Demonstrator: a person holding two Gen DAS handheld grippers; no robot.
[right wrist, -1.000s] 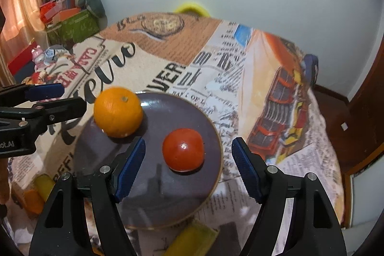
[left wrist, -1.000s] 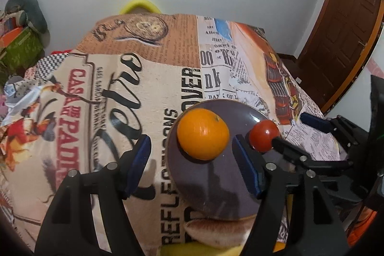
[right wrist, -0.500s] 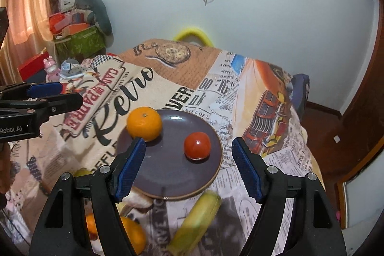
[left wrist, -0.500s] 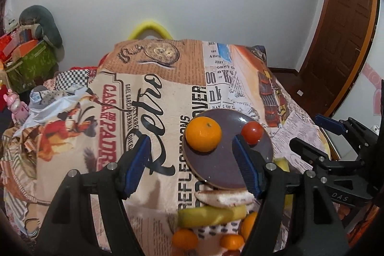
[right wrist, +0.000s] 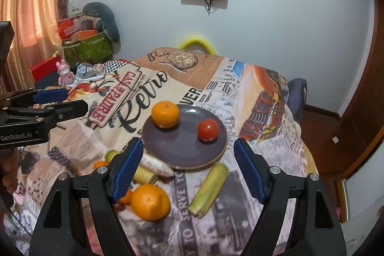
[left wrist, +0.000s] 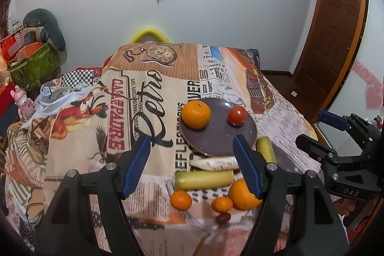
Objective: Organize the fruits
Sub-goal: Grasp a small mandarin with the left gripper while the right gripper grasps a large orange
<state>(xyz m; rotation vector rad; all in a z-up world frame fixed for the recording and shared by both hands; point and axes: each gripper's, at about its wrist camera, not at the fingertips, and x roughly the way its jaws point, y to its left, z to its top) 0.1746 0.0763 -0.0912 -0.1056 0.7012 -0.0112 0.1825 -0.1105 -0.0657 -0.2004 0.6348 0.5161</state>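
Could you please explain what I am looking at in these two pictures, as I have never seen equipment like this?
There is no robot here. A person holds a two-finger claw in each hand, and each claw carries a fisheye camera looking forward along its fingers. One picture comes from the left claw, the other from the right claw; each also shows the other claw at its edge. Both stand open and hold nothing.

Below is a surface covered by a printed cloth. On it sits a dark plate holding an orange and a tomato. Nearer the cameras, off the plate, lie another large orange, small oranges, yellowish elongated pieces, a pale one and a small dark red fruit.
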